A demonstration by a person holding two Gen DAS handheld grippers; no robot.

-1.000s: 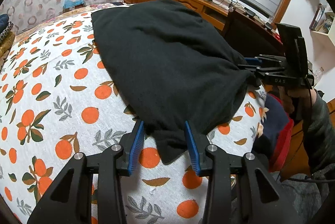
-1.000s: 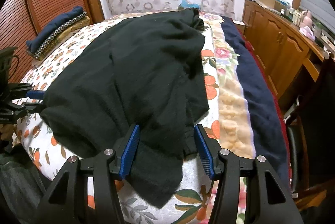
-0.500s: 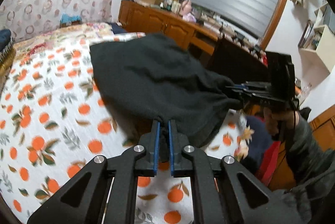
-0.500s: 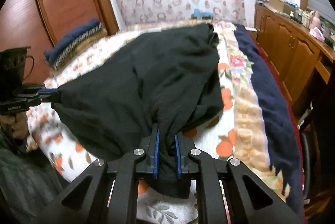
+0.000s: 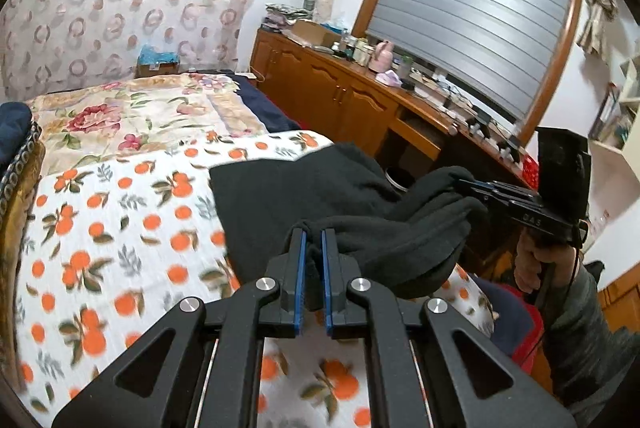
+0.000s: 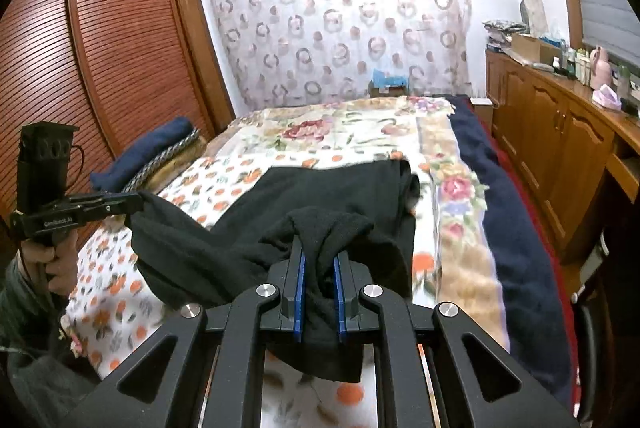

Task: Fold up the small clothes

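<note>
A black garment [image 5: 304, 195] hangs lifted between my two grippers over the orange-print bedspread [image 5: 100, 236], its far part still resting on the bed. My left gripper [image 5: 313, 234] is shut on one near corner of the cloth. My right gripper [image 6: 319, 260] is shut on the other near corner, with black fabric bunched between its blue pads [image 6: 300, 292]. In the left wrist view the right gripper [image 5: 470, 185] pinches the garment at the right. In the right wrist view the left gripper [image 6: 134, 203] grips the garment [image 6: 340, 195] at the left.
A stack of folded dark-blue and patterned cloth [image 6: 152, 151] lies at the bed's left edge beside a wooden wardrobe [image 6: 80, 59]. A floral blanket [image 6: 360, 131] and a navy blanket [image 6: 492, 195] cover the far and right side. A cluttered wooden sideboard [image 5: 360, 95] runs along the wall.
Both grippers shut on the garment's near corners and rose, lifting its near edge off the bed. The cloth now sags between them, and more of the bedspread shows.
</note>
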